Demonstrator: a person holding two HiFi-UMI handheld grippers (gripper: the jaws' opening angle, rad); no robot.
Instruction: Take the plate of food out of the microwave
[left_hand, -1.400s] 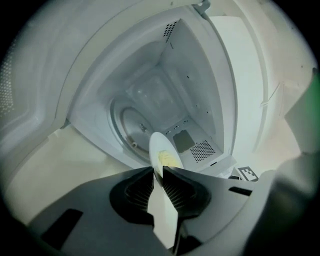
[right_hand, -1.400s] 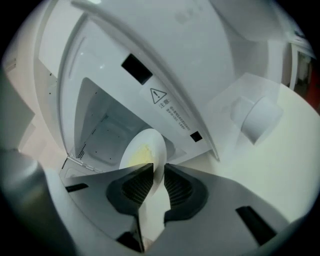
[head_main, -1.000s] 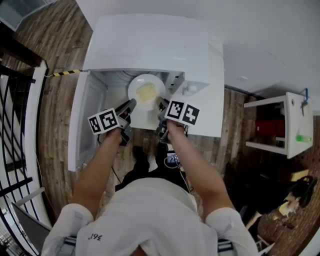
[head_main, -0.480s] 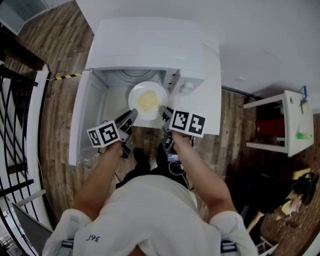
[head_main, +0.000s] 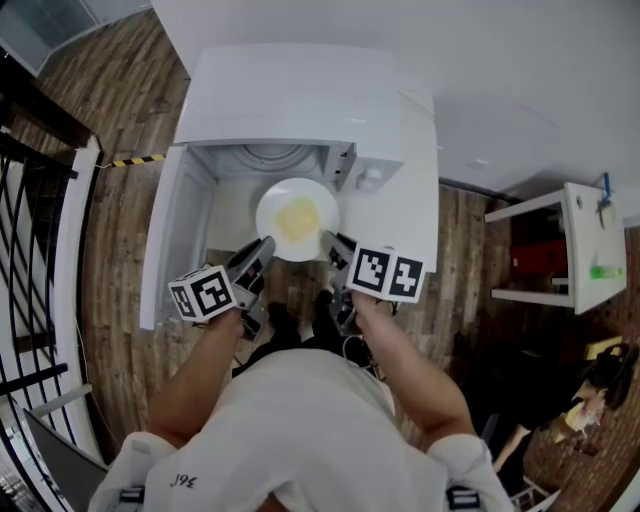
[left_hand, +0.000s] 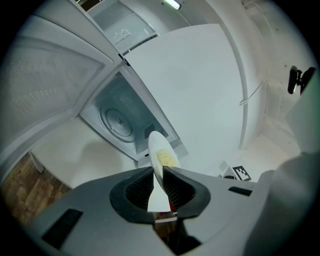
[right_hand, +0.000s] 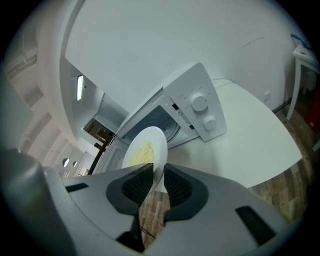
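A white plate (head_main: 297, 219) with yellow food (head_main: 296, 216) hangs in front of the open white microwave (head_main: 300, 100), outside its cavity (head_main: 268, 158). My left gripper (head_main: 262, 248) is shut on the plate's near-left rim, and my right gripper (head_main: 330, 240) is shut on its near-right rim. In the left gripper view the plate (left_hand: 161, 165) stands edge-on between the pads of the left gripper (left_hand: 158, 183), with the empty turntable (left_hand: 118, 121) behind. In the right gripper view the plate (right_hand: 145, 152) sits between the jaws of the right gripper (right_hand: 158, 181).
The microwave door (head_main: 168, 240) is swung open to the left. Its control panel with two knobs (right_hand: 204, 113) is to the right of the cavity. The microwave stands on a white table (head_main: 405, 215) above a wooden floor. A white shelf unit (head_main: 575, 245) is far right.
Both grippers have drawn the plate out of the microwave cavity toward me and lifted it. The plate now hangs in front of the opening instead of inside it.
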